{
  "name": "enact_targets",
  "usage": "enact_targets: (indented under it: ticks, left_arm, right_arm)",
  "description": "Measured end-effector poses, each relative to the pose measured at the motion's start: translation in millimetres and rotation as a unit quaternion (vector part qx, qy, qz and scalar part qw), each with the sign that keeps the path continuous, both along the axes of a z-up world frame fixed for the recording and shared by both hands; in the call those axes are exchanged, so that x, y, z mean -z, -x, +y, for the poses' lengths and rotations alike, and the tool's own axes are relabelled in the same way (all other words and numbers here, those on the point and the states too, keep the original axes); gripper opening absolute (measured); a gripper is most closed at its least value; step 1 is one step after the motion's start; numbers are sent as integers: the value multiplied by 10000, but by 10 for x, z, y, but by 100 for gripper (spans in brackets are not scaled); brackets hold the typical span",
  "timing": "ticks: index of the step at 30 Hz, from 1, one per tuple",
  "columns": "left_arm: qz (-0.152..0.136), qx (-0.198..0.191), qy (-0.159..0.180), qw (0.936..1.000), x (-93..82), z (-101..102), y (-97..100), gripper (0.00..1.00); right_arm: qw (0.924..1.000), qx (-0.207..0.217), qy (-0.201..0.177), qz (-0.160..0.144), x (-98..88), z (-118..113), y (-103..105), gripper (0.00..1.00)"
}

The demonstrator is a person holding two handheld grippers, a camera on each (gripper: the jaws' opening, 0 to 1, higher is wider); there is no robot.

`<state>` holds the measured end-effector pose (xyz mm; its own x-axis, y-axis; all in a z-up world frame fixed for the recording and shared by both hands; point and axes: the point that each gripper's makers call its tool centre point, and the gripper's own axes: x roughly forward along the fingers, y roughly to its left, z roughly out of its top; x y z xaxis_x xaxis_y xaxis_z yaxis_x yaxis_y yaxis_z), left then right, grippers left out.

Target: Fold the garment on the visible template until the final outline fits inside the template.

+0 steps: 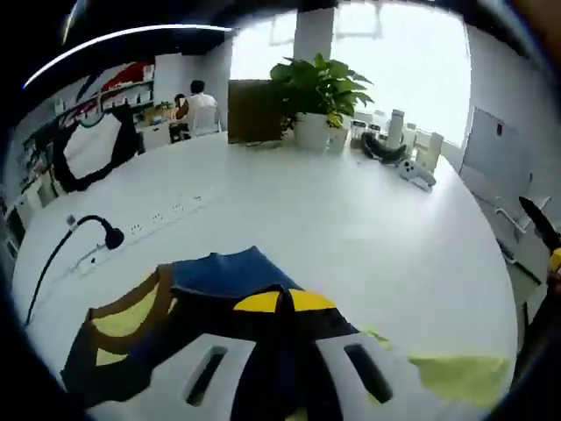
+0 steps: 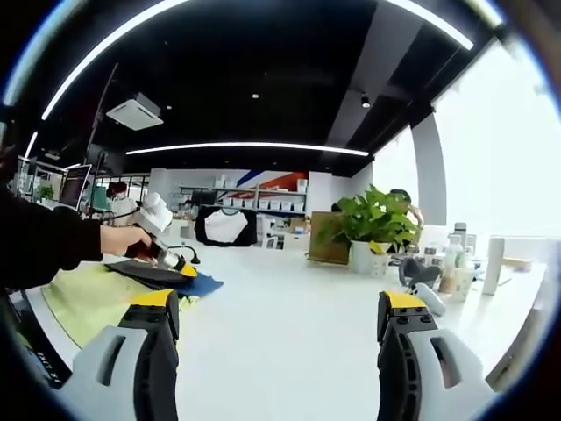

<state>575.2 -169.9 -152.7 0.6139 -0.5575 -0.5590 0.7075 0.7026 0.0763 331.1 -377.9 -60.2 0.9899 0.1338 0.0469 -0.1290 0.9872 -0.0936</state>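
Left tool (image 1: 282,307) has its yellow-tipped jaws pressed together, clamped on the dark blue, brown and yellow fabric garment (image 1: 210,294). That garment lies bunched on the white table (image 1: 351,228), right at the near edge, spread mostly across the left gripper view, with a pale yellow-green cloth template (image 1: 460,375) sticking out beside it.

Right tool (image 2: 279,320) is held up off the table, jaws wide apart, nothing in them. In the right gripper view a person's hand (image 2: 123,239) grips the other tool over the garment.

Further out, a white pot with a leafy green plant (image 1: 317,92) stands near some white bottles (image 1: 412,145).
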Motion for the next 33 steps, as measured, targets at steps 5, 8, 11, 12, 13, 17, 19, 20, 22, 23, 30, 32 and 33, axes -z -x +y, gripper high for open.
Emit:
enact_targets:
  ticks: [5, 8, 11, 12, 13, 17, 19, 20, 22, 23, 30, 32, 33]
  left_arm:
    - [-154, 65, -114, 9998, 44, -155, 82, 2]
    - [-147, 272, -86, 9995, 66, -284, 172, 2]
    - [-222, 488, -266, 9982, 97, -354, 250, 3]
    - [-218, 546, -230, 9980, 90, -377, 280, 3]
    - [-248, 611, -153, 9977, 65, -401, 299, 3]
    - [-502, 641, 34, 9967, -104, -328, 300, 12]
    - [-592, 634, -6, 9962, -146, -272, 281, 13]
    - [-662, 632, -46, 9958, -187, -204, 265, 13]
    - [-730, 589, -75, 9956, -249, -100, 226, 13]
    - [-758, 583, -84, 9954, -275, -66, 212, 14]
    - [-1065, 883, -780, 9873, -299, 230, 203, 17]
    - [-1135, 1010, -1015, 9832, -236, 285, 217, 19]
    - [-1110, 1080, -1084, 9820, -201, 301, 233, 20]
  right_arm:
    - [10000, 0, -1, 32, 18, -1, -7, 97]
    - [10000, -2, 3, 42, 23, -7, -3, 97]
    - [10000, 18, -3, 30, 16, -23, 2, 97]
    - [10000, 19, 0, 35, 18, -28, 4, 96]
    - [10000, 19, -1, 38, 19, -30, 5, 96]
    - [10000, 24, 0, 30, 15, -38, 7, 96]
    - [10000, 17, -1, 44, 23, -35, 0, 96]
    - [10000, 12, -1, 52, 28, -32, -4, 96]
    - [10000, -10, 2, 67, 36, -18, -11, 96]
    - [10000, -21, 6, 71, 37, -10, -12, 96]
    - [10000, -54, 11, 72, 35, 14, -15, 96]
    - [10000, -41, 0, 85, 45, 5, -19, 96]
    - [10000, -41, -3, 90, 48, 3, -20, 96]
